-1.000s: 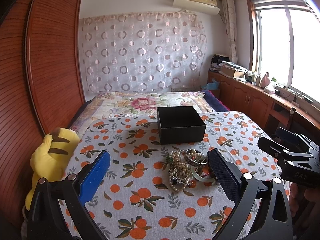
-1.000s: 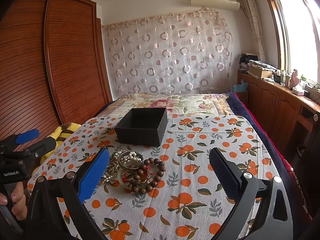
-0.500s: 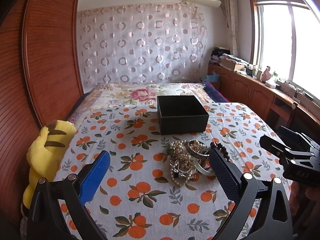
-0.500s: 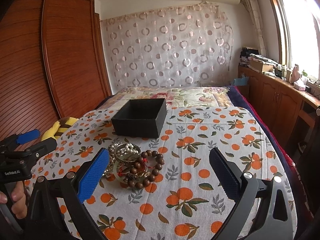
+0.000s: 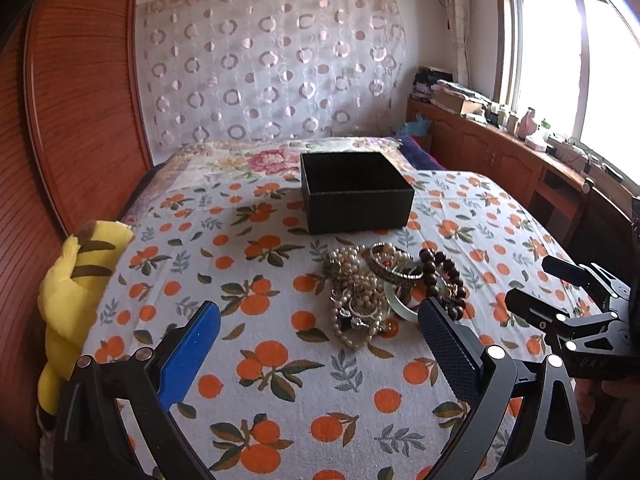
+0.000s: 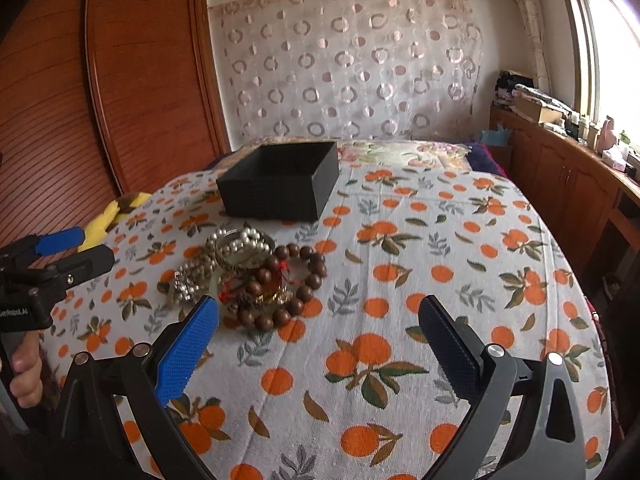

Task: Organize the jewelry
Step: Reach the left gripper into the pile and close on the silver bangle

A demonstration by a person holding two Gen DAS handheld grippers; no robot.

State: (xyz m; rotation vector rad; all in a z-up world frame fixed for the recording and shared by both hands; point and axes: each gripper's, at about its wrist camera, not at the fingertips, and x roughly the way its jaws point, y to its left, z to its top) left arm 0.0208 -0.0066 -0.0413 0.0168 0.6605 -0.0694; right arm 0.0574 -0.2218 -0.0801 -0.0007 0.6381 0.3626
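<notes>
**Both grippers closing in on the jewelry pile**

We hold the left gripper (image 5: 318,330) and the right gripper (image 6: 318,330) with jaws spread wide and nothing between them. Compared with a second ago, both wrist views sit lower and nearer: the jewelry pile (image 5: 380,288) now fills more of each view, and the black box (image 5: 356,196) looms larger behind it. The pile lies on the orange-print cloth (image 5: 280,360), just in front of the box and apart from it; pearl strands (image 5: 354,276), a metal bangle (image 5: 394,270) and the brown bead bracelet (image 6: 288,284) are tangled together. The box appears empty. We read this approach as the opening of the first pick: no piece has yet been moved. The bead bracelet, lying outermost on the right gripper's side, looks the easiest to lift free. A yellow plush toy (image 5: 76,280) sits at the cloth's left edge.
</notes>
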